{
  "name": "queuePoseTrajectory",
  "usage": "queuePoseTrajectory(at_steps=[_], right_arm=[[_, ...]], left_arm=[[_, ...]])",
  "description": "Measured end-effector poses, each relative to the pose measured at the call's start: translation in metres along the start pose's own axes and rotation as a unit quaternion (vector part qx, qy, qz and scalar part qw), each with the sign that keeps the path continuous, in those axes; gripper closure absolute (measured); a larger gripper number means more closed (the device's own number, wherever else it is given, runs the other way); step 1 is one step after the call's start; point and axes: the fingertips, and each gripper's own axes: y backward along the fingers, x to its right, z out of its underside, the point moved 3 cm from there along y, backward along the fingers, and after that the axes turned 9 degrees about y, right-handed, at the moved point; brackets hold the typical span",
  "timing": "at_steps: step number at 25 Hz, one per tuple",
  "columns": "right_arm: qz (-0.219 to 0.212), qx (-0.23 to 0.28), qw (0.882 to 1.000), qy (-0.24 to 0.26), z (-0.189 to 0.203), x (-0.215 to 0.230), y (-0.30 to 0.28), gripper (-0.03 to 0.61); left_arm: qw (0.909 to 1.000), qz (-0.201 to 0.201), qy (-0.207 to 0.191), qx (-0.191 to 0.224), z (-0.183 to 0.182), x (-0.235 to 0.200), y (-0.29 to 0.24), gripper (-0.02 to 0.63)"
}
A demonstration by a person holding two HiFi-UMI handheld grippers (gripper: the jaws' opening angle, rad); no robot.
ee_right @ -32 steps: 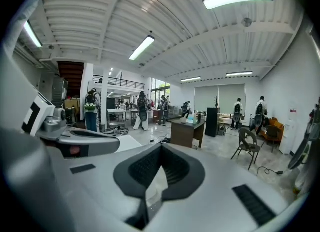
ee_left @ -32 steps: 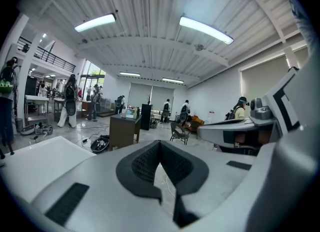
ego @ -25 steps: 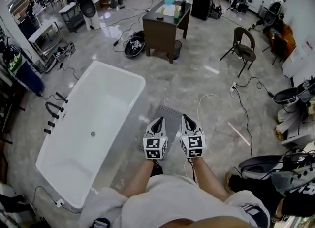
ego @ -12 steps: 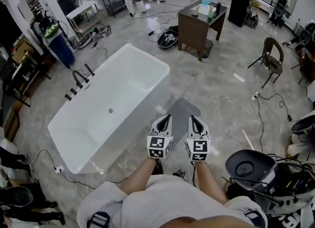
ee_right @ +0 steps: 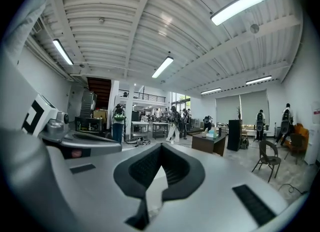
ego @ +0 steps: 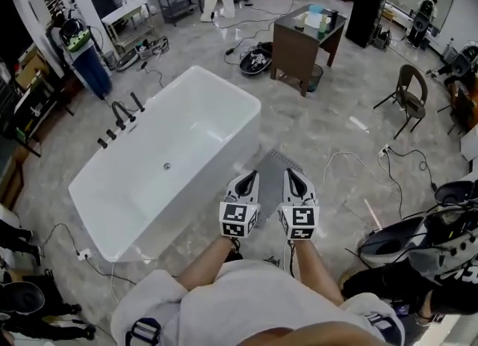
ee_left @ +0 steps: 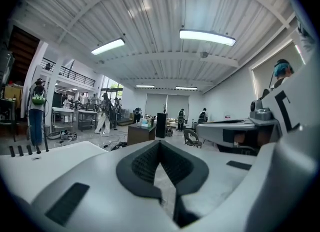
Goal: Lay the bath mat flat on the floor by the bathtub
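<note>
The grey bath mat (ego: 272, 171) lies flat on the marble floor beside the long side of the white bathtub (ego: 172, 154). In the head view both grippers hang side by side above the mat's near end, pointing away from me and roughly level. The left gripper (ego: 249, 178) is shut with nothing in it, and so is the right gripper (ego: 294, 175). Seen from the left gripper view, the left gripper (ee_left: 160, 145) has its pads meeting at the tips. The right gripper (ee_right: 161, 148) looks the same in its own view. Neither touches the mat.
A dark brown table (ego: 302, 34) with bottles stands beyond the tub, and a chair (ego: 407, 87) is at the right. White cables (ego: 351, 159) run over the floor right of the mat. Black gear (ego: 392, 238) sits near right. Black taps (ego: 119, 116) stand at the tub's far side.
The head view has swung, so the tub now lies further left and more side-on. Both grippers stayed shut and side by side, rising a little over the mat, which has not moved.
</note>
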Motion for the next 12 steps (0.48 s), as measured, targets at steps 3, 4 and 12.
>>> queuePoseTrajectory(at_steps=[3, 4, 12], right_arm=[[0.004, 0.008, 1.000, 0.009, -0.014, -0.008, -0.007, 0.572], [0.005, 0.009, 1.000, 0.012, -0.017, -0.011, -0.008, 0.572], [0.010, 0.012, 1.000, 0.006, -0.012, -0.025, -0.011, 0.572]], left_arm=[[0.9999, 0.011, 0.002, 0.005, -0.010, -0.007, 0.000, 0.601], [0.9998, 0.016, 0.003, 0.008, -0.013, -0.008, 0.001, 0.601], [0.9990, 0.044, -0.006, 0.005, -0.003, -0.007, 0.000, 0.601]])
